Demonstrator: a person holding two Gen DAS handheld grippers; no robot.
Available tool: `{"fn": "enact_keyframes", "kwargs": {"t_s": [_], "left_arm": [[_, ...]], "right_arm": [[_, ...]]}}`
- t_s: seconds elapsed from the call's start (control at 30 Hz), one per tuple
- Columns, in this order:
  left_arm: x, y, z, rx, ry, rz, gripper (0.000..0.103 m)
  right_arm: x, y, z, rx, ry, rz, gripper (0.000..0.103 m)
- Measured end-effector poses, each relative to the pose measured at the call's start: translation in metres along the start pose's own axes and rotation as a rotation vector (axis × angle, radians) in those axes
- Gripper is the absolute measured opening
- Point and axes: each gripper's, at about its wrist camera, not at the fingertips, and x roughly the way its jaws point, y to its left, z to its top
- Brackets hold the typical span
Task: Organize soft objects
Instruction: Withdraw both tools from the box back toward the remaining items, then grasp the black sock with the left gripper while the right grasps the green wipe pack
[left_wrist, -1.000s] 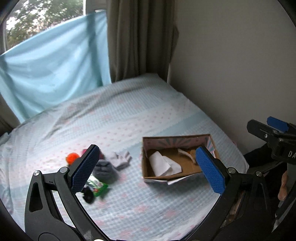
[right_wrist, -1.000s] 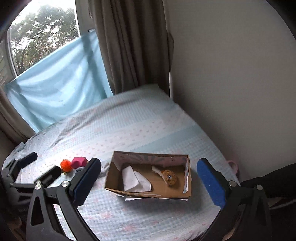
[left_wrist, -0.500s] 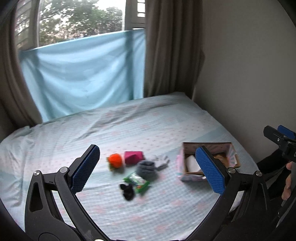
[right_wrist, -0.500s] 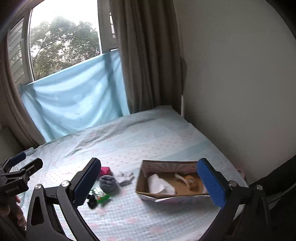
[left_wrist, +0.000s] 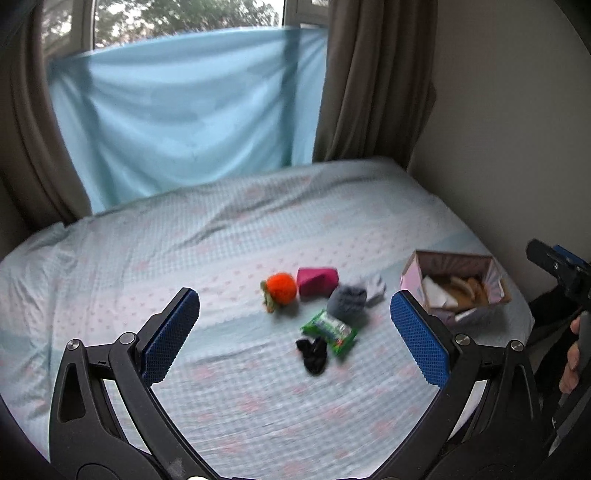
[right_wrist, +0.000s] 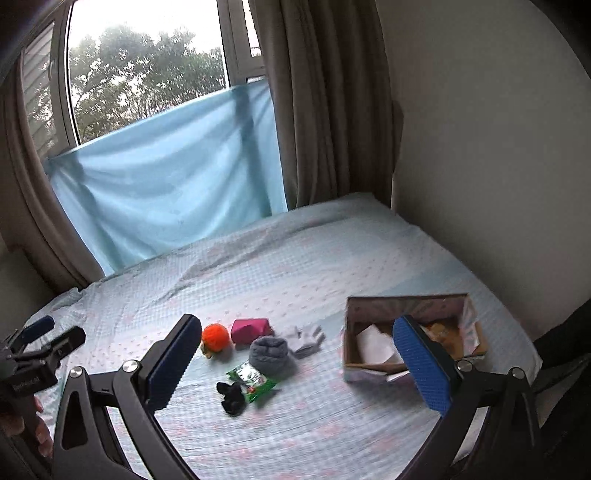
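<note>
On the bed lie an orange plush ball (left_wrist: 281, 288) (right_wrist: 216, 338), a magenta soft block (left_wrist: 317, 281) (right_wrist: 251, 329), a grey rolled sock (left_wrist: 346, 303) (right_wrist: 268, 352), a white glove (left_wrist: 373, 287) (right_wrist: 306, 338), a green packet (left_wrist: 328, 330) (right_wrist: 251, 380) and a black cloth piece (left_wrist: 313, 354) (right_wrist: 232, 397). A cardboard box (left_wrist: 456, 285) (right_wrist: 408, 334) to their right holds white paper and a tan toy. My left gripper (left_wrist: 295, 336) and right gripper (right_wrist: 306, 365) are open, empty, held above the bed short of the objects.
The bed (left_wrist: 221, 251) has a pale blue dotted sheet. A blue cloth (left_wrist: 184, 110) hangs over the window behind, with brown curtains (left_wrist: 369, 81) beside it. A wall (right_wrist: 498, 147) runs along the bed's right side, close to the box.
Both grippers have pulled back and turned left. The view has widened from the box to the whole pile and the window. Nothing on the bed has moved.
</note>
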Motion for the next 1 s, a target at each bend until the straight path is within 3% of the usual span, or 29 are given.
{"fn": "enact_keyframes", "kwargs": {"t_s": [0.33, 0.77, 1.0], "left_arm": [[0.083, 0.025, -0.050, 0.047, 0.130, -0.061, 0.103], [0.218, 0.002, -0.109, 0.142, 0.301, -0.184, 0.100], [0.290, -0.016, -0.134, 0.249, 0.380, -0.223, 0.092]], "right_arm": [[0.075, 0.041, -0.041, -0.041, 0.114, 0.043, 0.103], [0.215, 0.056, -0.115, -0.222, 0.285, 0.136, 0.103], [0.288, 0.057, -0.145, -0.289, 0.389, 0.175, 0.090]]}}
